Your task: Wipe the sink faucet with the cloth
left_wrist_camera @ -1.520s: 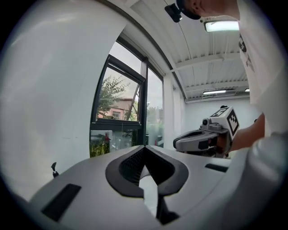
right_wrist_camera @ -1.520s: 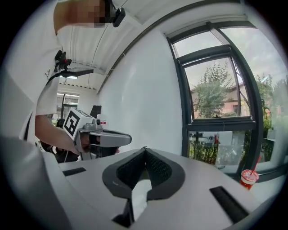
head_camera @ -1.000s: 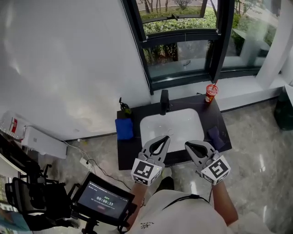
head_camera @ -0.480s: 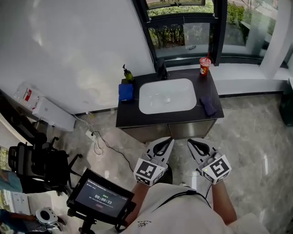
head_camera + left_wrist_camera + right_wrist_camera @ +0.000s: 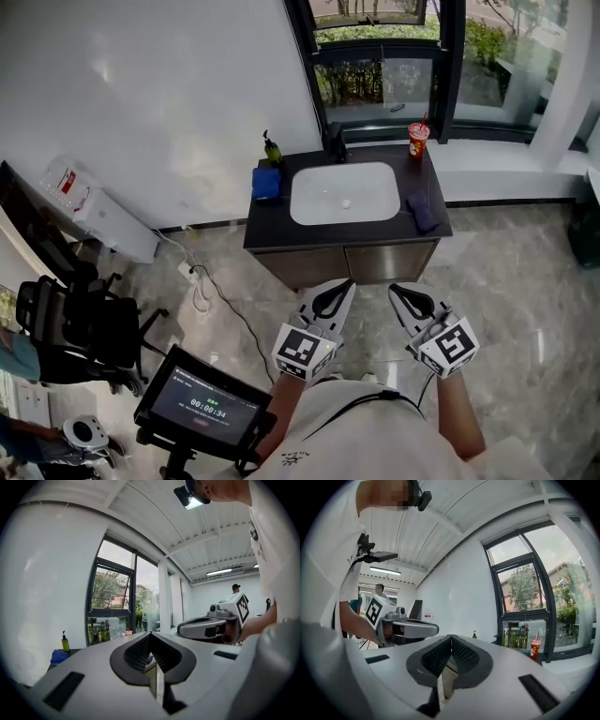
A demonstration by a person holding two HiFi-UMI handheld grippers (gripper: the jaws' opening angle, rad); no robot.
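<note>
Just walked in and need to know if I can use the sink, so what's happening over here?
A person stands back from the sink, a gripper in each hand. The left gripper and right gripper are both shut and empty, pointing toward it. Nothing is being wiped yet: the faucet is untouched, a blue cloth lies left of the sink and a dark cloth right of it.

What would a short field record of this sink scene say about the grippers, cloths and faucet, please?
left gripper: shut, empty, short of the counter
right gripper: shut, empty, short of the counter
faucet: black, behind the white sink, untouched
blue cloth: on the counter, left of the sink
dark cloth: on the counter, right of the sink
red cup: back right corner
soap bottle: behind the blue cloth
</note>
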